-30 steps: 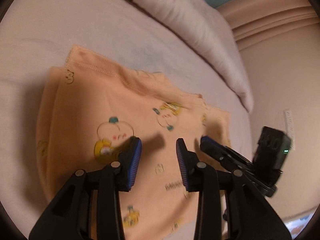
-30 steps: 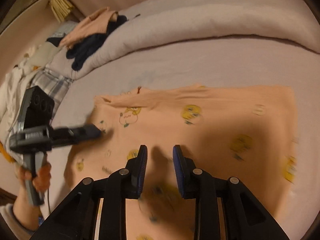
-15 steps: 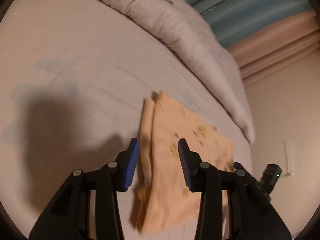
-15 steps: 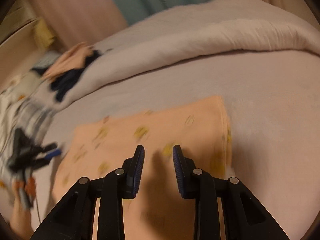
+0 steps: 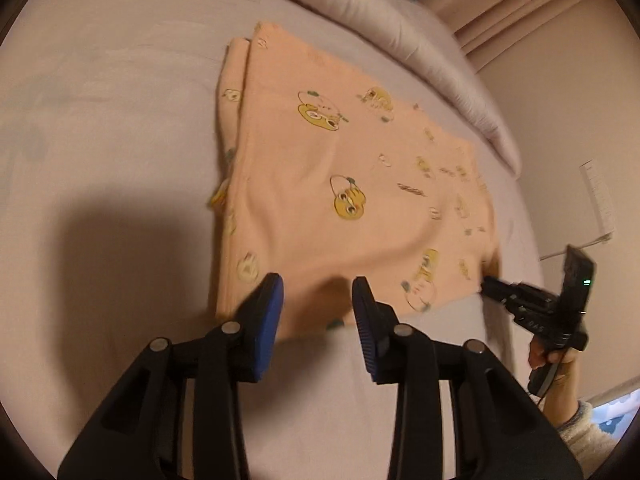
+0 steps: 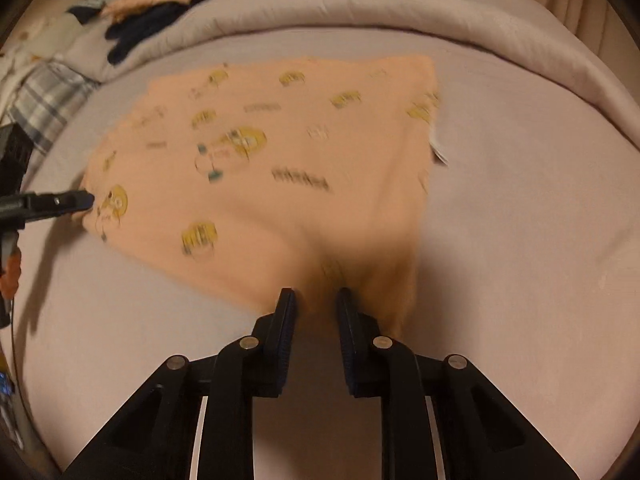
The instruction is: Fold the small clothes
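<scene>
An orange garment [image 5: 352, 184] printed with yellow cartoon figures lies folded flat on the bed sheet [image 5: 120, 120]. My left gripper [image 5: 318, 284] hovers at its near edge, jaws apart, with the hem between the fingertips and no visible pinch. In the right wrist view the same garment [image 6: 280, 168] spreads ahead, and my right gripper [image 6: 316, 296] straddles its near right corner, jaws closing with fabric between them. Each gripper shows in the other view: the right gripper [image 5: 488, 282] at the garment's right corner, the left gripper [image 6: 86, 200] at its left corner.
A rolled pale duvet [image 6: 400, 12] runs along the far side of the bed. A pile of loose clothes [image 6: 160, 4] and a plaid cloth [image 6: 48, 96] lie at the far left. A hand [image 5: 556, 356] holds the right gripper near a wall [image 5: 560, 120] with a white socket strip [image 5: 598, 200].
Both grippers have drawn back from over the garment's middle to its near edge, one at each corner. The right jaws have narrowed around the fabric.
</scene>
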A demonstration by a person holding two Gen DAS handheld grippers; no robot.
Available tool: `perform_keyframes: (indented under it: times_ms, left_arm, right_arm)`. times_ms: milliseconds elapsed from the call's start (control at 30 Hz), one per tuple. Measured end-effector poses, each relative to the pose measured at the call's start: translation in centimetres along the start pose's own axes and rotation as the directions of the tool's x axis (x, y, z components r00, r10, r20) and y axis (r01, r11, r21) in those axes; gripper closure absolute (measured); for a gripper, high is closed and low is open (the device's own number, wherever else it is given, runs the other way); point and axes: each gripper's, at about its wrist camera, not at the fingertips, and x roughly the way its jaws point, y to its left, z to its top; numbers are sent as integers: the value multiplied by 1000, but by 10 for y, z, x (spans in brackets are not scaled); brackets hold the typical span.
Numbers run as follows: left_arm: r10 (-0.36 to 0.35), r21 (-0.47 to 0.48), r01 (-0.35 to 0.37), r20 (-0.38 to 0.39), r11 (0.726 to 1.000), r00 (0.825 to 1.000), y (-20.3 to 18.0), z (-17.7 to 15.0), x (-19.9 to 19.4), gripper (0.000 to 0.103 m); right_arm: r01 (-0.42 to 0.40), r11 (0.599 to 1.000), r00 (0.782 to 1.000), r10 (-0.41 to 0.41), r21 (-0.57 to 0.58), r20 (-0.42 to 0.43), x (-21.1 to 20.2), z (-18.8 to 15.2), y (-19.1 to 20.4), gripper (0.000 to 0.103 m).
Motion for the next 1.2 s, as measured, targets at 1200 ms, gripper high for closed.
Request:
perform_keyframes:
  times_ms: [1200]
  left_arm:
    - [-135, -301, 167, 123, 939, 983, 37, 92, 25, 62]
  right_arm:
    - [-290, 957, 937, 278, 27, 211, 17, 62, 50, 61]
